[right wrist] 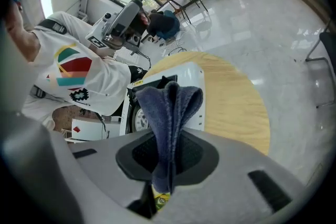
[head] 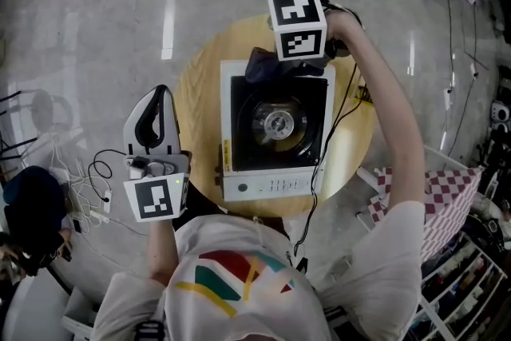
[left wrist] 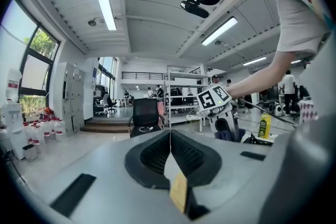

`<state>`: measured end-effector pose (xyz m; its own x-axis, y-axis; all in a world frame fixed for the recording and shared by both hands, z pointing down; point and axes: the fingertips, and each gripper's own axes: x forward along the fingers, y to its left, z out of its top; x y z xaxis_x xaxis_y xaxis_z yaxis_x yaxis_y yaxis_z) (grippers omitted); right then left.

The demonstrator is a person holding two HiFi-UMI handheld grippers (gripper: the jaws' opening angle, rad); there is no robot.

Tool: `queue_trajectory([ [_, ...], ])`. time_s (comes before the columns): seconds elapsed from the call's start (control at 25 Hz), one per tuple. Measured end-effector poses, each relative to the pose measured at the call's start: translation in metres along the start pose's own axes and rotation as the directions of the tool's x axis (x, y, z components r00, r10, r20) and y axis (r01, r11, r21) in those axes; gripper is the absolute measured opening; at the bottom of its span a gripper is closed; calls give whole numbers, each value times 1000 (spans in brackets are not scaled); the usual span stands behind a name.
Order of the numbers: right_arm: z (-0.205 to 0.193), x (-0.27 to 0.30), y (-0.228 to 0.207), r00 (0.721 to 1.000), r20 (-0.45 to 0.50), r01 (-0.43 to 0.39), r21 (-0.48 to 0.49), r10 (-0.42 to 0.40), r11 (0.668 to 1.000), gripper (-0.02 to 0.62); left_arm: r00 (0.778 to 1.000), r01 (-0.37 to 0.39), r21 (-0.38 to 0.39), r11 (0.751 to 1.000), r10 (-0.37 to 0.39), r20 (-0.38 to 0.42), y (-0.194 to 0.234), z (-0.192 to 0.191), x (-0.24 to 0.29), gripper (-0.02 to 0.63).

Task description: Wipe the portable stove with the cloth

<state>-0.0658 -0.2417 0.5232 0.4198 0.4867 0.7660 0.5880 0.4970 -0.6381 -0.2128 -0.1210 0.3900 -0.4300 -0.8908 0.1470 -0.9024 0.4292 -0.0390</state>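
Our right gripper (head: 281, 58) sits nearest, its marker cube raised over the far side of the round bench (head: 200, 100). Below it the stove (head: 271, 186) stands square in the middle of the bench, a rigid white box with a dark top and a burner ring. We judge it heavy enough to stay put under a light wipe, and its pan supports could snag fabric. The cloth (head: 267, 64) is dark blue, soft and limp, so it will fold and drag rather than push. We'd keep hold of it by the bunched middle, as now. It stands out ahead of the right fingers (right wrist: 140, 156), which are clamped on its gathered fold, and its loose end hangs over the stove's far rim. Whether it touches there we cannot tell. The left gripper (head: 154, 104) hangs off the bench's left edge, fingers pressed together on nothing.
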Motion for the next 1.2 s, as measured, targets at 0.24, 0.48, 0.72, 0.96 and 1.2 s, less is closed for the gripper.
queue_trajectory([
  [0.24,-66,3,8,1000,10,12,78,-13,997,32,999,38,22,999,-39,19,-32,0,10,6],
  [0.48,-110,11,17,1000,8,22,110,-23,994,32,999,41,39,998,-41,3,-54,-2,19,6],
  [0.72,-146,16,33,997,-13,83,131,-82,988,32,999,44,49,998,-45,25,-78,12,17,6],
  [0.96,-145,14,31,983,-16,183,110,-183,977,32,997,55,59,997,-58,50,-87,24,14,6],
  [1.2,-101,-33,32,881,201,398,172,-428,901,33,987,84,68,994,-93,135,-88,60,8,6],
])
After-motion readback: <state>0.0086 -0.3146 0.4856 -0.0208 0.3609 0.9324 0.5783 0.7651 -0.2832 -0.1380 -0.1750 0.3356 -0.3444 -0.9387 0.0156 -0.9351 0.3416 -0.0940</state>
